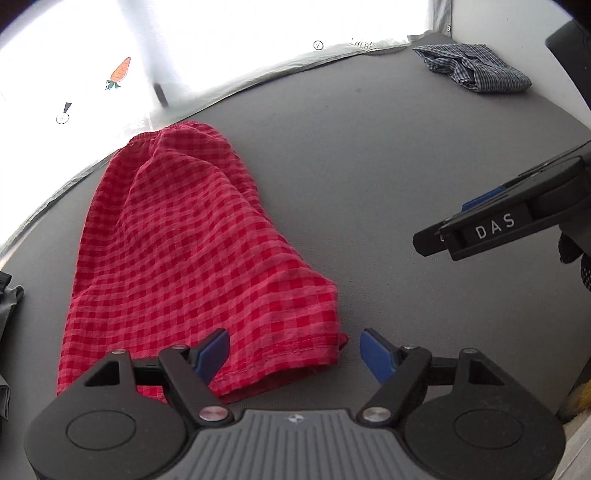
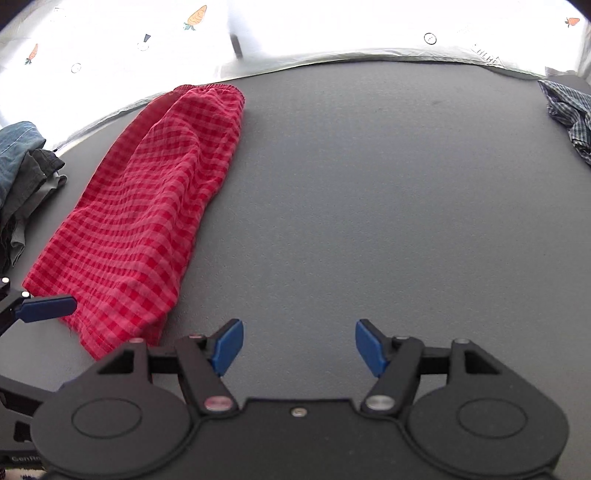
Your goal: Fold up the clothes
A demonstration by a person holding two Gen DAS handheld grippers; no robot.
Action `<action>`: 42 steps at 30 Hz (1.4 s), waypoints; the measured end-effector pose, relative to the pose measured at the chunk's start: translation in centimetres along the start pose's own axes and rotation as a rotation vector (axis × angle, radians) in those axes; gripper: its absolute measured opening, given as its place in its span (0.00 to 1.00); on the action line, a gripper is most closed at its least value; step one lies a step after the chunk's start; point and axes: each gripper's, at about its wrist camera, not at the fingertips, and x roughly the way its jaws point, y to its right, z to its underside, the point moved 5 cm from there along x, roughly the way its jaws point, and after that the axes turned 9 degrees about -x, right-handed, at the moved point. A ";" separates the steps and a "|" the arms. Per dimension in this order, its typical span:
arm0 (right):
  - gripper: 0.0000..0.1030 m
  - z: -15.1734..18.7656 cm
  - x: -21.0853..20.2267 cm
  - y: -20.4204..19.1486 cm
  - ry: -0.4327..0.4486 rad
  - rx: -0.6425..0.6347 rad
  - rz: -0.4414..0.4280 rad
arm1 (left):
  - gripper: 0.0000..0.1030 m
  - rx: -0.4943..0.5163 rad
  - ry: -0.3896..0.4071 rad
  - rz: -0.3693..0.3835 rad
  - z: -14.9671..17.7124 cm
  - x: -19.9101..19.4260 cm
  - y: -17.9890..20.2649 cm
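Observation:
Red checked shorts (image 1: 192,254) lie folded lengthwise on the grey table (image 1: 369,166), waistband at the far end, hem nearest me. My left gripper (image 1: 293,356) is open right over the hem's near corner, its left fingertip above the cloth. In the right wrist view the same shorts (image 2: 147,214) lie to the left, and my right gripper (image 2: 299,345) stands open above bare table (image 2: 369,203) with nothing between its fingers. The right gripper's body (image 1: 517,218) shows at the right of the left wrist view. A blue fingertip of the left gripper (image 2: 48,308) touches the hem.
A crumpled blue checked shirt (image 1: 476,66) lies at the far right corner, also seen as a blue checked shirt (image 2: 569,114). A pile of dark and denim clothes (image 2: 22,166) sits at the left edge. A white carrot-print sheet (image 2: 195,16) lies beyond the table's far edge.

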 end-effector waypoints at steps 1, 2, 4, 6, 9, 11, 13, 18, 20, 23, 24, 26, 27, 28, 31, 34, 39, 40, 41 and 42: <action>0.66 0.3 -0.3 0.3 0.003 -0.003 0.013 | 0.49 0.006 -0.004 -0.019 0.0 0.1 -0.2; 0.66 0.4 -0.6 0.5 0.008 -0.007 0.022 | 0.27 -0.008 -0.005 -0.032 -0.1 0.0 -0.6; 0.66 0.7 -1.2 0.6 0.020 -0.019 0.033 | 0.11 -0.072 0.015 -0.048 -0.5 -0.6 -2.1; 0.66 0.8 -1.7 0.4 0.033 -0.039 0.040 | 0.11 -0.143 0.037 -0.053 -0.9 -1.4 -3.8; 0.66 0.8 -2.1 -0.2 0.055 -0.065 0.045 | 0.10 -0.259 0.053 -0.031 -1.2 -2.2 -6.2; 0.66 0.5 -2.1 -1.2 0.074 -0.090 0.016 | 0.10 -0.336 0.063 -0.016 -1.5 -2.8 -7.9; 0.66 0.0 -2.1 -3.0 0.100 -0.129 -0.038 | 0.11 -0.411 0.073 0.004 -1.7 -3.3 -9.4; 0.69 -1.0 -0.8 -10.1 0.170 -0.318 -0.152 | 0.11 -0.468 0.082 0.064 -1.8 -4.1 -10.7; 0.70 -1.2 -0.2 -12.5 0.193 -0.373 -0.176 | 0.11 -0.448 0.088 0.068 -1.8 -4.4 -10.8; 0.73 -1.1 0.6 -15.7 0.237 -0.456 -0.177 | 0.11 -0.435 0.098 0.089 -1.9 -4.7 -10.9; 0.74 -1.1 1.0 -16.5 0.248 -0.478 -0.153 | 0.10 -0.435 0.100 0.095 -1.9 -4.7 -10.9; 0.74 -0.9 2.1 -17.6 0.258 -0.527 -0.079 | 0.10 -0.431 0.102 0.097 -1.9 -4.7 -11.0; 0.74 -0.8 2.8 -18.0 0.262 -0.545 -0.045 | 0.09 -0.431 0.102 0.093 -1.9 -4.6 -11.2; 0.74 -0.8 3.4 -18.2 0.262 -0.560 -0.008 | 0.10 -0.435 0.101 0.087 -1.9 -4.5 -11.3; 0.73 -0.7 4.3 -17.6 0.247 -0.567 0.102 | 0.10 -0.460 0.096 0.088 -1.7 -4.1 -12.0; 0.73 -0.4 3.5 -15.5 0.249 -0.510 0.149 | 0.10 -0.486 0.085 0.091 -1.4 -3.5 -12.6; 0.73 1.1 3.5 -11.2 0.165 -0.423 0.222 | 0.10 -0.511 0.053 0.076 -0.9 -2.2 -13.1; 0.73 1.3 3.6 -10.6 0.150 -0.400 0.211 | 0.10 -0.515 0.045 0.067 -0.7 -2.0 -13.3; 0.73 1.6 3.6 -10.2 0.141 -0.384 0.201 | 0.10 -0.520 0.037 0.057 -0.6 -1.7 -13.5; 0.73 1.7 3.4 -10.3 0.147 -0.388 0.191 | 0.10 -0.526 0.030 0.049 -0.5 -1.5 -13.7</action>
